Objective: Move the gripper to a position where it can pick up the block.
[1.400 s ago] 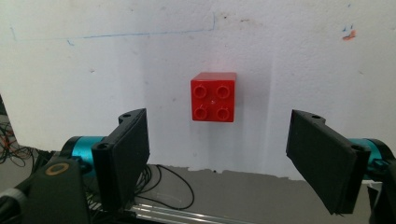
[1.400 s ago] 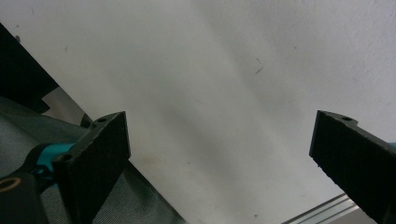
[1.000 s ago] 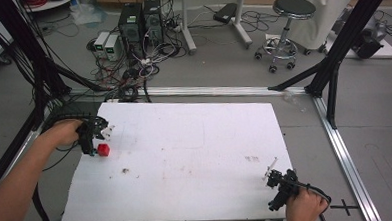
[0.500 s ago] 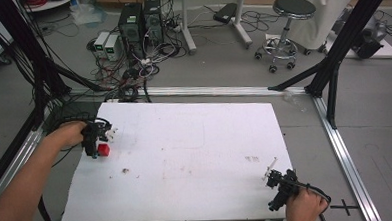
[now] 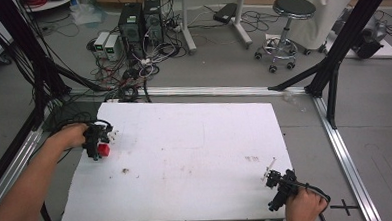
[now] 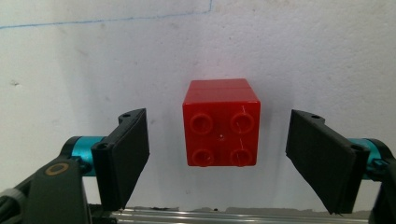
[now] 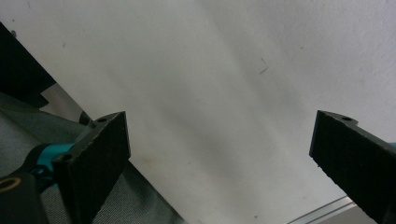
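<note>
Evidently light and rigid, the small red studded plastic building block (image 6: 220, 122) lies between the left gripper (image 6: 219, 158)'s spread, untouching jaws; its smooth flat side walls suit pinching. Right gripper (image 7: 219, 161) gapes empty

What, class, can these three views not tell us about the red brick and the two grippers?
- Red brick: its underside and far faces, hidden by its own body in the left gripper view.
- Red brick in the high view: partly covered by the left gripper.
- Right gripper: jaw gap too small to judge in the high view.
</note>
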A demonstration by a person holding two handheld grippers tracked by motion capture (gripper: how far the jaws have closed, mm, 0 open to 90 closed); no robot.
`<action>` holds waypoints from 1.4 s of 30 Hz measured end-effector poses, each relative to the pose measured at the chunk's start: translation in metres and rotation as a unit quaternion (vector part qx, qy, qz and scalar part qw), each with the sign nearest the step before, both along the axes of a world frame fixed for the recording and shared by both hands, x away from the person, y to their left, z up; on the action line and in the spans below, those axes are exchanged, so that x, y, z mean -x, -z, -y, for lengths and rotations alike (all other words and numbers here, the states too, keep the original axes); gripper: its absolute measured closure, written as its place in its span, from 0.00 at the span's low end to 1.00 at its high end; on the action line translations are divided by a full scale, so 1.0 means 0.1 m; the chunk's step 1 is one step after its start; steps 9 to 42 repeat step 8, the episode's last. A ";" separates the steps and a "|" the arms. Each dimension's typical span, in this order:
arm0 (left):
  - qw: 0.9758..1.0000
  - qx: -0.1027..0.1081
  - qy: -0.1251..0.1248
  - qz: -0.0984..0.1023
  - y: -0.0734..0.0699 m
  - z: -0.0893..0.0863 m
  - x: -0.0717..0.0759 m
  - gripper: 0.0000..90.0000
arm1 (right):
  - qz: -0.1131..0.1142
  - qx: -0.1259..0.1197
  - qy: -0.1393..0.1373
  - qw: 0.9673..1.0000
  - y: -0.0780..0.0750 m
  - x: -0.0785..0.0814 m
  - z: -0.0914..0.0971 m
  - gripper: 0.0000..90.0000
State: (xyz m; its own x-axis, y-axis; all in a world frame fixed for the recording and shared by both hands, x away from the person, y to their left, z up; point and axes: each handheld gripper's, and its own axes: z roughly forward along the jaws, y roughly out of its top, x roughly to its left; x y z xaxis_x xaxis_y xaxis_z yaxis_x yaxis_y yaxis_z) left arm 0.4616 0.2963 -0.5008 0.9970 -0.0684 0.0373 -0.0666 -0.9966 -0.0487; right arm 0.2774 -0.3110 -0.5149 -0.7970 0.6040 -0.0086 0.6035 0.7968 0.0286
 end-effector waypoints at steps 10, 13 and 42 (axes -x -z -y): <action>1.000 0.006 -0.001 0.001 -0.06 0.00 0.02 0.24 | 0.005 -0.002 -0.003 1.000 -0.01 0.00 0.00 0.05; 1.000 0.006 -0.001 0.001 -0.06 0.00 0.02 0.24 | 0.005 -0.002 -0.003 1.000 -0.01 0.00 0.00 0.05; 1.000 0.006 -0.001 0.001 -0.06 0.00 0.02 0.24 | 0.005 -0.002 -0.003 1.000 -0.01 0.00 0.00 0.05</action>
